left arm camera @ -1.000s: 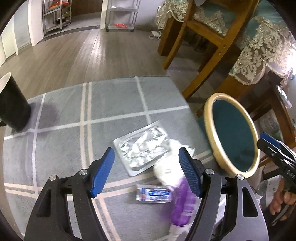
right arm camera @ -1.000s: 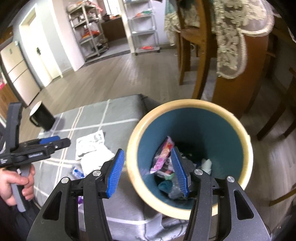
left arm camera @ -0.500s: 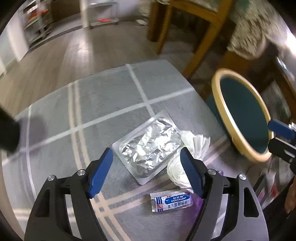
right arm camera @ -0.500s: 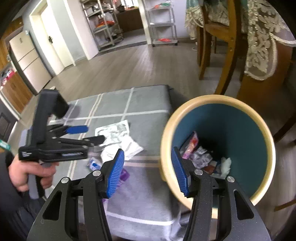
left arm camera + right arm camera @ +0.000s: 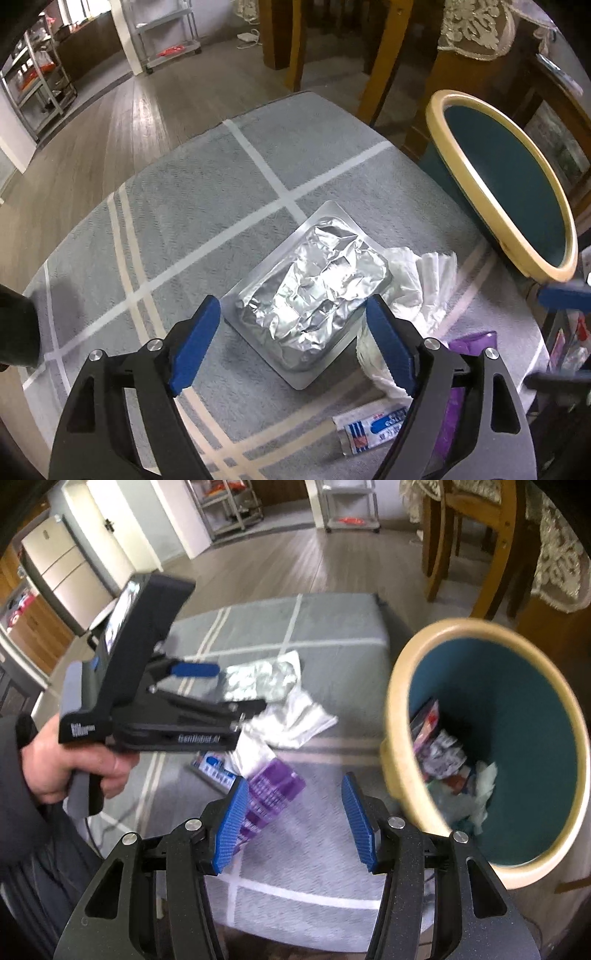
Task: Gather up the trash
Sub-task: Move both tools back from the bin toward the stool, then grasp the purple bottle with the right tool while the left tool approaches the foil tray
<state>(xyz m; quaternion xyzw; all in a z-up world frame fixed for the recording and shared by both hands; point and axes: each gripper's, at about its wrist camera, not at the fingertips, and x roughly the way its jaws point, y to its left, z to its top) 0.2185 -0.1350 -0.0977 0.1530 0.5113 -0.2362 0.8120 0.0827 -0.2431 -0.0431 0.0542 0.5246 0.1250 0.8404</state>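
Observation:
A crumpled silver foil pack [image 5: 314, 291] lies on a grey checked cloth [image 5: 207, 192]. My left gripper [image 5: 295, 343] is open just above its near end, empty. Crumpled white tissue [image 5: 417, 288] lies right of the pack, a small blue-and-white sachet [image 5: 373, 428] and a purple wrapper [image 5: 469, 339] nearer. In the right wrist view my right gripper [image 5: 293, 823] is open and empty above the cloth, by the purple wrapper [image 5: 273, 786]. The left gripper [image 5: 207, 686] shows there over the foil pack [image 5: 258, 679]. The teal bin [image 5: 406, 686] with a cream rim holds several wrappers.
The bin [image 5: 458, 147] stands off the cloth's right edge. Wooden chair legs [image 5: 384, 59] and a lace tablecloth [image 5: 554, 561] are behind it. A black cup [image 5: 14, 332] sits at the cloth's left edge. Wood floor and metal shelves [image 5: 166, 33] lie beyond.
My left gripper has moved forward and down over the foil pack. My right gripper has swung left, away from over the bin toward the cloth and purple wrapper.

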